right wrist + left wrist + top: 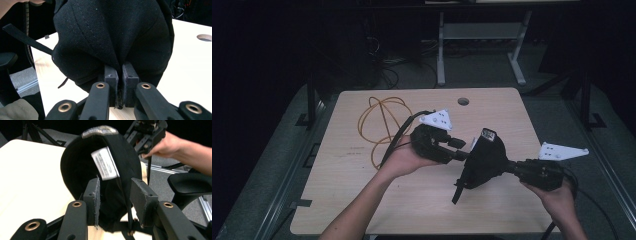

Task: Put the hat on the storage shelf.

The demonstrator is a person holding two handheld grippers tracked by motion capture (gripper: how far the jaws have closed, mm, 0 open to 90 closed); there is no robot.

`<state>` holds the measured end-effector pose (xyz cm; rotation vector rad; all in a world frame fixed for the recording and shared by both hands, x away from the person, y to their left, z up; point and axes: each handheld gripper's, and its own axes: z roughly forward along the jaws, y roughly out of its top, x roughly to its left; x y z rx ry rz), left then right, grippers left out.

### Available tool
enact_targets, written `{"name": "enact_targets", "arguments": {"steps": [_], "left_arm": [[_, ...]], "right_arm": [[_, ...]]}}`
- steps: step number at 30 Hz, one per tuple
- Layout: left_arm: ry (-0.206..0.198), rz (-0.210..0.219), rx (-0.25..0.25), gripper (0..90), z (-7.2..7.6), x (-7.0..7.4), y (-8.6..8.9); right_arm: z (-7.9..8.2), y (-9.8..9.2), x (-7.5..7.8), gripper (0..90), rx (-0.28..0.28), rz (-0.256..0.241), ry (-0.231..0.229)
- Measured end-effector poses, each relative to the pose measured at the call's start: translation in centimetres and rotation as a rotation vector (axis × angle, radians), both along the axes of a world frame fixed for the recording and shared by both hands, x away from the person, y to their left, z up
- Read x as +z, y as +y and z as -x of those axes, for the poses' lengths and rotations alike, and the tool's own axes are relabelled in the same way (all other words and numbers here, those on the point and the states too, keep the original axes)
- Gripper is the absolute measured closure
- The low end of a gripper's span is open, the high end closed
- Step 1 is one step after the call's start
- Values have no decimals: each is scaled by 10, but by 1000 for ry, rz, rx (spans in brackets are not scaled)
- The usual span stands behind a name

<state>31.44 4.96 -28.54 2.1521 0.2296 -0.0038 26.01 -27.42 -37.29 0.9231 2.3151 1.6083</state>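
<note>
Black cap [486, 159] held up over the table [362, 200] between two grippers.

The right gripper [119, 77] has its jaws pinched tight on a fold of the cap's cloth. The left gripper [115, 200] stands with jaws parted, the cap's rim and white label [105, 163] between them, its pads not pressing the cloth. An orange cable [379, 120] lies on the table behind.

The black cap [484, 160] hangs between both tongs; an orange cable [379, 125] loops across the table's [492, 210] far left, near side bare
</note>
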Motion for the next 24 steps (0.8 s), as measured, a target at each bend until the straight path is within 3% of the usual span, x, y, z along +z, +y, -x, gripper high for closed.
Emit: {"name": "enact_targets", "arguments": {"steps": [5,13,24], "left_arm": [[-12,-1,13,586,5,-4,9],[-36,-43,28,574,10,-18,22],[-34,-60,38,565,17,-33,34]], "right_arm": [[-3,-4,6,848,-8,-3,5],[-6,-11,18,848,-24,-12,0],[-13,-21,31,848,-33,-13,5]]}}
